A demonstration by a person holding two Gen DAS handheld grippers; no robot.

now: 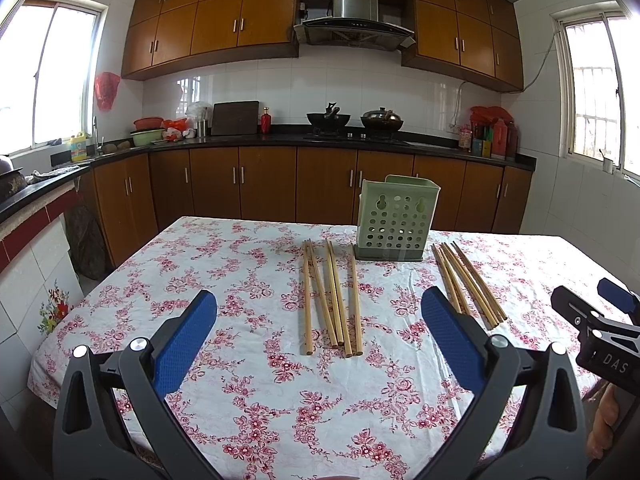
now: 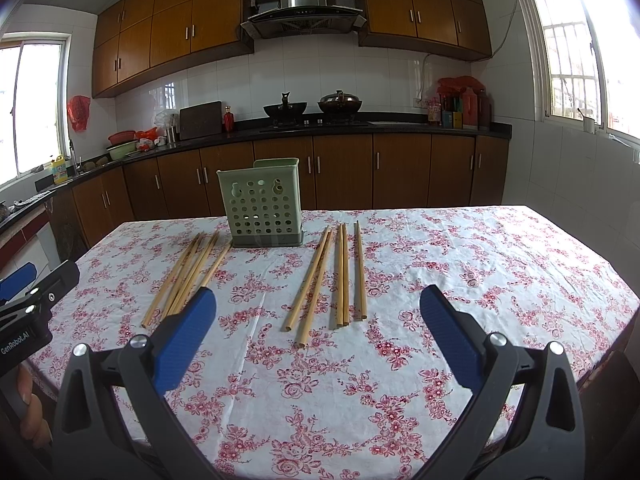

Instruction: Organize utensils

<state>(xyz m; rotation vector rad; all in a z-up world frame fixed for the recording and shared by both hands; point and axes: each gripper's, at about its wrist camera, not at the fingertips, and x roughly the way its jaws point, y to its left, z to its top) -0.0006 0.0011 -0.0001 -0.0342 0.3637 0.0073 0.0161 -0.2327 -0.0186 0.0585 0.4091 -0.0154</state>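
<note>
Chopsticks (image 1: 332,296) are laid flat on the cloth-covered worktop (image 1: 240,380) in two loose groups, one on either side of the green perforated holder (image 1: 394,220). They are judged light, stiff and prone to rolling; a grasp near mid-length is advised. The left gripper (image 1: 320,344) and right gripper (image 2: 318,340) are held wide apart, nothing between their fingers.

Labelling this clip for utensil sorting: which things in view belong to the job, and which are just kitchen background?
Job:
- left group of chopsticks
- right group of chopsticks
- green holder
- left gripper, open
- right gripper, open

Background:
- floral tablecloth
- two woks on the stove
- cutting board
- red bottle
</note>
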